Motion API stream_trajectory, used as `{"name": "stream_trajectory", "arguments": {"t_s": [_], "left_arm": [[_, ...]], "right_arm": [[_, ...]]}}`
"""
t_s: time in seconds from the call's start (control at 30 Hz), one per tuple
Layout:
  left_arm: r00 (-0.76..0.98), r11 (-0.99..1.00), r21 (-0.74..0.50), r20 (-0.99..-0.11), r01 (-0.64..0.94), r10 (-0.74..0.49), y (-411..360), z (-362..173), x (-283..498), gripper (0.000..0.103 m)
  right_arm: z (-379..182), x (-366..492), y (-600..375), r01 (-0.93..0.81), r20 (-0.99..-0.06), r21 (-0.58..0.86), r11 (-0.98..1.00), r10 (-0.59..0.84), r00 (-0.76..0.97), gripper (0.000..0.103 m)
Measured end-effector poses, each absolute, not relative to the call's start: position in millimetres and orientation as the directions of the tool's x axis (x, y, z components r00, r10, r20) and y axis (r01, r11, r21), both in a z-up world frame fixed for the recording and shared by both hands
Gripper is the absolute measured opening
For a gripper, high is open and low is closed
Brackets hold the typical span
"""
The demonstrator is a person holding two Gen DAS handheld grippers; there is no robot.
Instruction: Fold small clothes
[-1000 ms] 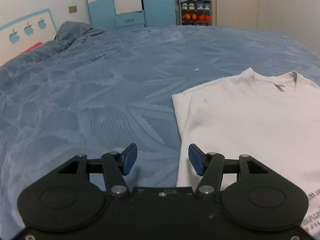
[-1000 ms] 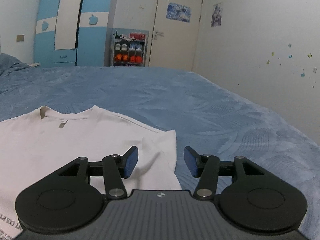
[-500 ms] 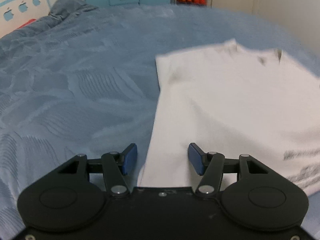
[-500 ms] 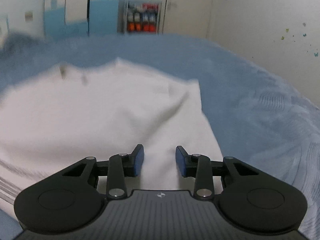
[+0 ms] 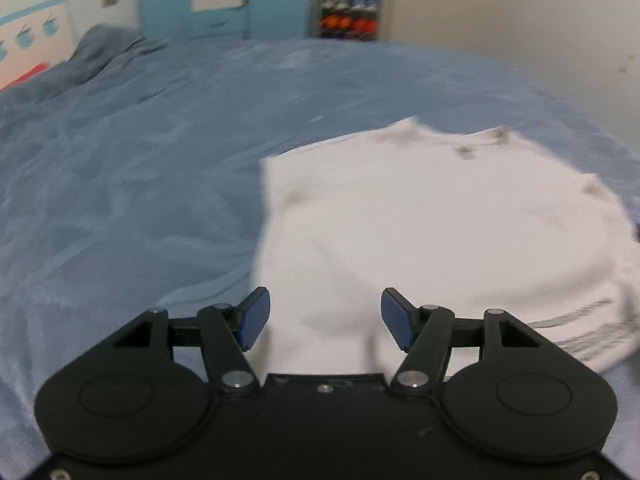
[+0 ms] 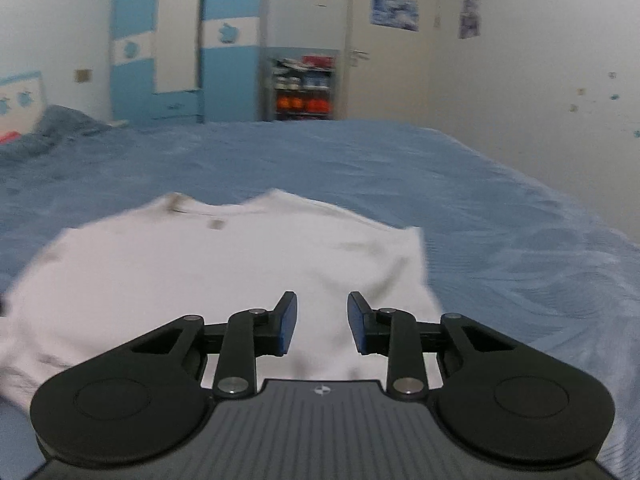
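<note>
Both handheld grippers have advanced over the white cotton T-shirt [image 5: 420, 220] on the blue patterned bedspread [image 5: 120, 180]; left gripper [image 5: 325, 316] spread wide, right gripper [image 6: 322, 328] narrower, collar at twelve o'clock, nothing pinched yet.

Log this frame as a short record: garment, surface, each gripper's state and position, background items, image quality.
garment: white T-shirt, lying on the bed, neckline at the far end
surface: blue bedspread
left gripper: open, nothing between its fingers, over the shirt's near left edge
right gripper: open, nothing held, over the shirt's near right part
background: blue-and-white wardrobe, shoe rack, closed door
image quality: motion blur in both views
</note>
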State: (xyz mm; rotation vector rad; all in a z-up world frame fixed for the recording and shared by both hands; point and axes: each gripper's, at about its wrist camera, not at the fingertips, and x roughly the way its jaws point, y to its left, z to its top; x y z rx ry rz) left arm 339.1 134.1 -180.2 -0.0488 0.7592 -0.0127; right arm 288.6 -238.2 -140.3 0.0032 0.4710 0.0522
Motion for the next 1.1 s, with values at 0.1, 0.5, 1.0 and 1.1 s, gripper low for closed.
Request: {"name": "stream_trajectory", "arguments": {"t_s": [0.1, 0.5, 1.0, 1.1], "left_arm": [[0.725, 0.995, -0.068, -0.681, 0.077, -0.102, 106.5, -177.9, 336.0, 0.063], [0.568, 0.985, 0.039, -0.821, 0.167, -0.063, 58.7, -229.2, 354.1, 0.067], [0.653, 0.996, 0.085, -0.756, 0.029, 0.045, 85.7, -237.0, 417.7, 0.068], [0.681, 0.992, 0.104, -0.732, 0.07, 0.028, 88.0, -241.9, 415.8, 0.071]], "right_arm": [[-143.5, 279.9, -216.3, -0.132, -0.469, 0.051, 0.99, 0.14, 0.872, 0.036], [-191.1, 293.6, -161.0, -0.205, -0.624, 0.013, 0.979, 0.168, 0.763, 0.038], [-203.1, 375.2, -171.7, -0.084, -0.617, 0.042, 0.996, 0.092, 0.781, 0.037], [-206.1, 375.6, -171.6, -0.09, -0.614, 0.054, 0.994, 0.104, 0.782, 0.036]]}}
